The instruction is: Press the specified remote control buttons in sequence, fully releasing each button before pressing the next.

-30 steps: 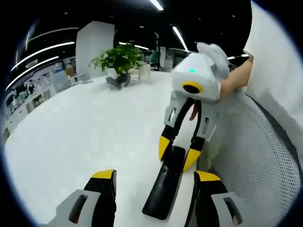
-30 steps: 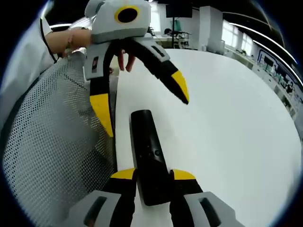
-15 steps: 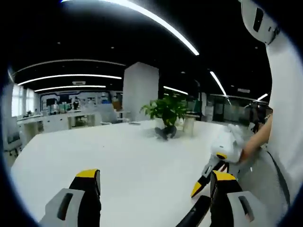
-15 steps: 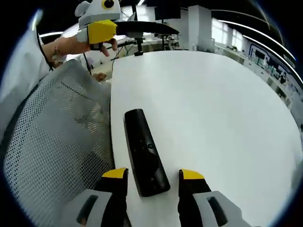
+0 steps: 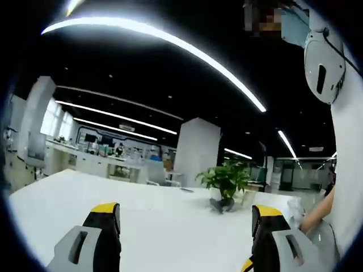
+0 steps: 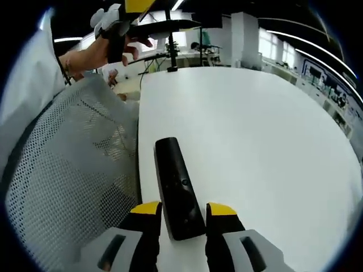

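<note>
Since half a second ago the right gripper (image 6: 182, 211) has narrowed its yellow-tipped jaws around the near end of the remote (image 6: 178, 188), though contact is unclear. That remote is a slim black bar with small buttons, lying flat on the white table (image 6: 266, 141) near its edge. Left gripper (image 5: 184, 212) jaws stand wide apart, tilted higher toward the plant (image 5: 226, 182).

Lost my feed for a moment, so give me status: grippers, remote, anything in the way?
Right gripper jaws straddle the remote's near end. Left gripper open, raised, aimed across the white table. Remote lies flat by the table edge. Nothing on it.
</note>
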